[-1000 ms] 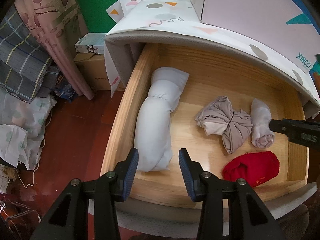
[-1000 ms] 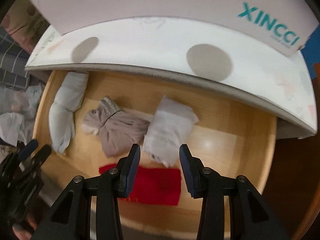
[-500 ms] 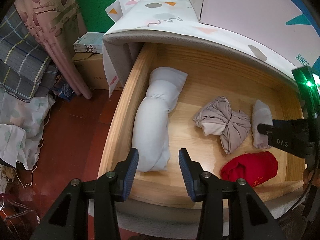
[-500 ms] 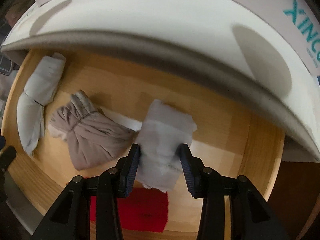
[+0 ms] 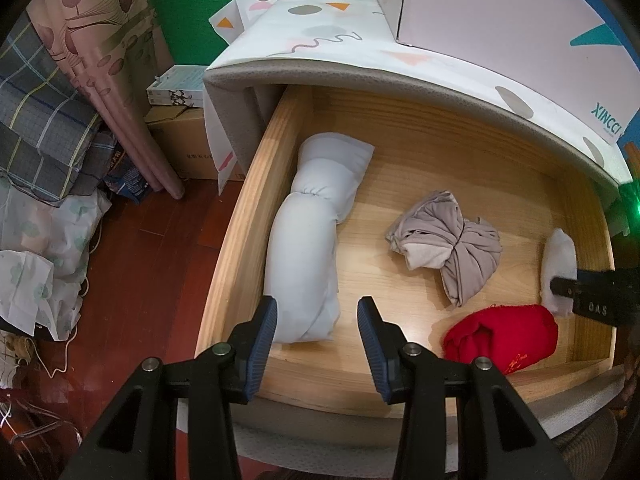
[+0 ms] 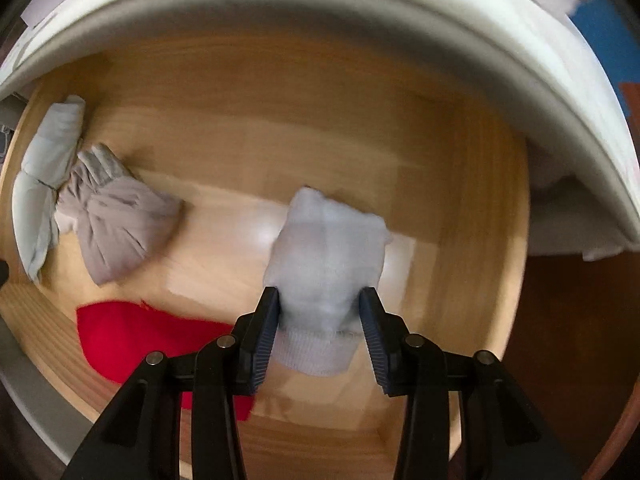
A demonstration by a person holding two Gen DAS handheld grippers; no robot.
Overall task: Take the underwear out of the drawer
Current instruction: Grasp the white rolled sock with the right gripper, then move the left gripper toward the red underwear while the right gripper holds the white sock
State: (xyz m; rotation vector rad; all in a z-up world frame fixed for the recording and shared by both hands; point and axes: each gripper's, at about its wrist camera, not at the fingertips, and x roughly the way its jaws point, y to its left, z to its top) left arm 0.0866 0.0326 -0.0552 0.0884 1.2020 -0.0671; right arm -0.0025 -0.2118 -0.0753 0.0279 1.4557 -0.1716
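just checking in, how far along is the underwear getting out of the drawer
Done: the drawer is open. In hand: the right gripper is down over the white folded piece, its fingers on either side; a firm grip cannot be told. Left: lift it out. The left gripper hangs empty above the drawer's front.

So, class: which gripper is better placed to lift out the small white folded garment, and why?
Right. The right gripper already straddles the white folded garment in the drawer, pads at its sides. The left gripper hangs empty over the long pale roll.
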